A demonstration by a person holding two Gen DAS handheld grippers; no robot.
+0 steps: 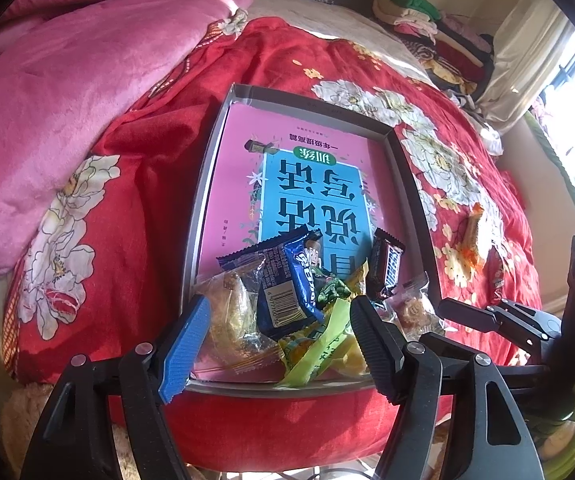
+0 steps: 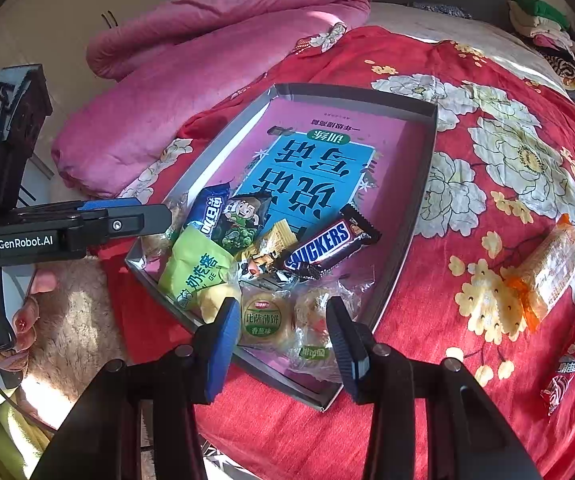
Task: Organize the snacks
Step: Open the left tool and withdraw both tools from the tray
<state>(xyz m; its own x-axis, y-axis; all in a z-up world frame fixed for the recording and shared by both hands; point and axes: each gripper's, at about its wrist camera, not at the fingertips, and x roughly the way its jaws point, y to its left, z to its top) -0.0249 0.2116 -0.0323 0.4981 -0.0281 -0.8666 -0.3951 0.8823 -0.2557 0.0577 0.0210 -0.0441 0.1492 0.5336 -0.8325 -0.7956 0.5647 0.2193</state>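
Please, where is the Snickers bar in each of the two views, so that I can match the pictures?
Left wrist view: Snickers bar stands right of centre, tilted up among the snacks in the tray.
Right wrist view: Snickers bar lies near centre, label readable.
Shared landmark: the blue-and-pink book cover lining the tray.

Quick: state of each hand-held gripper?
Left hand-held gripper: open, holding nothing, over the snack pile.
Right hand-held gripper: open, holding nothing.
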